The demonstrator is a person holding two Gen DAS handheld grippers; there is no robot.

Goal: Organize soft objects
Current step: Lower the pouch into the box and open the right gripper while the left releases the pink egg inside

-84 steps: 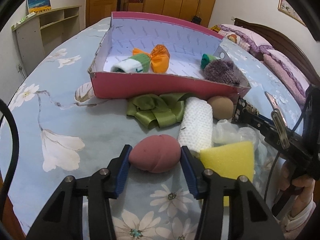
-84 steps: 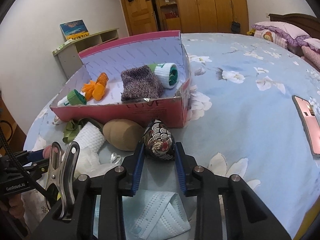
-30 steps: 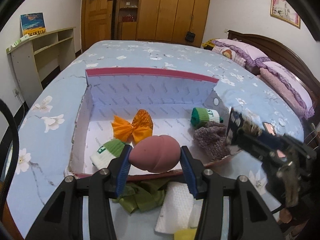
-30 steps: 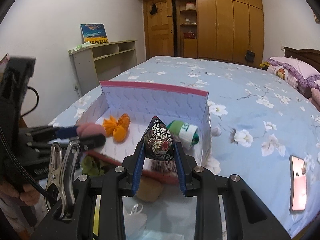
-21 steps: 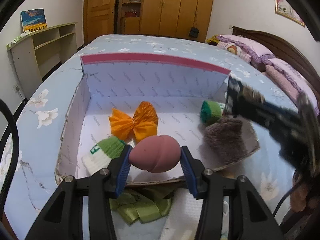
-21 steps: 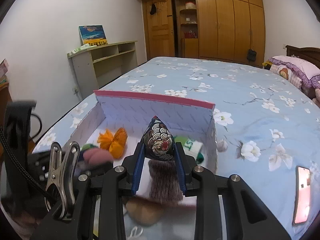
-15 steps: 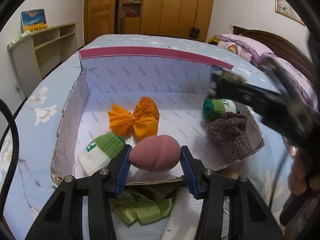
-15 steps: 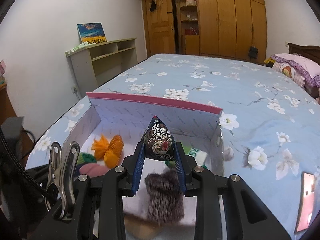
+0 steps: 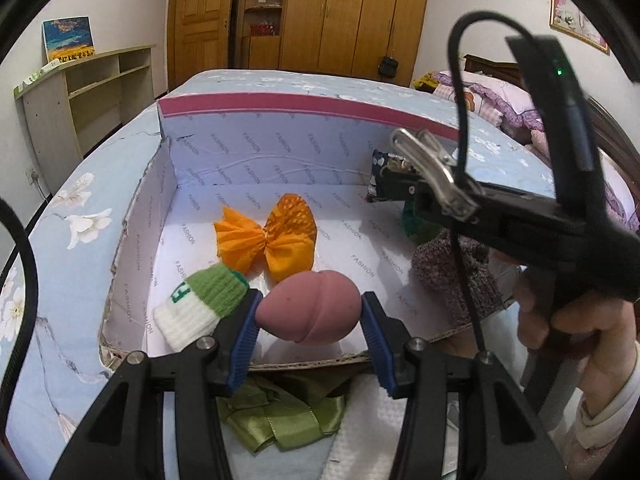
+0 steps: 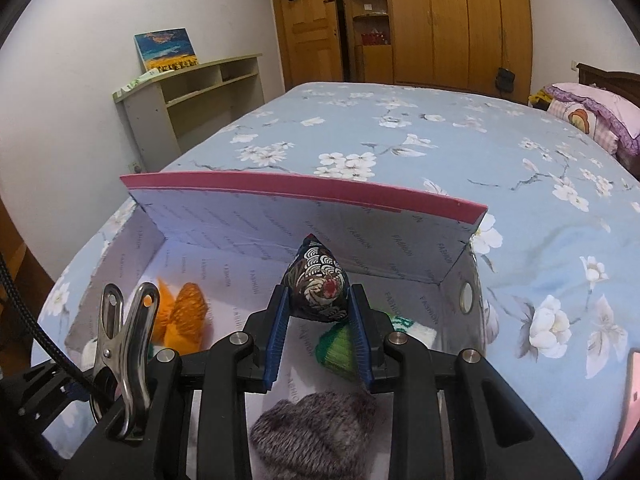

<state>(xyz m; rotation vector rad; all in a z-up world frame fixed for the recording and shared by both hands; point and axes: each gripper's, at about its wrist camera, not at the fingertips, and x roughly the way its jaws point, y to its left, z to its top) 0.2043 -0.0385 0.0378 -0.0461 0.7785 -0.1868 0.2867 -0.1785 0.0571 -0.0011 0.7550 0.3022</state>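
— What's nearest the left wrist camera?

— A green satin ribbon (image 9: 280,416) and a white knitted cloth (image 9: 360,440) lie on the bed (image 10: 400,140), just outside the near wall of the pink box (image 9: 304,106). Above that wall the left claw (image 9: 308,316) grips a pink egg-shaped sponge (image 9: 306,312), blue pads pressed on both its ends.

— And inside the box?

— A rolled green-and-white sock (image 9: 200,304) sits beside the left pad. Beyond it lies an orange bow (image 9: 266,238). To the right there's a fuzzy brown-grey knit (image 10: 316,436), with a second green roll (image 10: 340,348) behind it.

— The right claw?

— The right claw (image 10: 319,312) hangs over the box's right half, clamped narrowly on a dark patterned pouch (image 10: 318,280) with white wave marks, its tip pointing at the far wall.

— Further off?

— The floral blue bed, a shelf unit (image 10: 192,92) and wooden wardrobes (image 10: 440,20).
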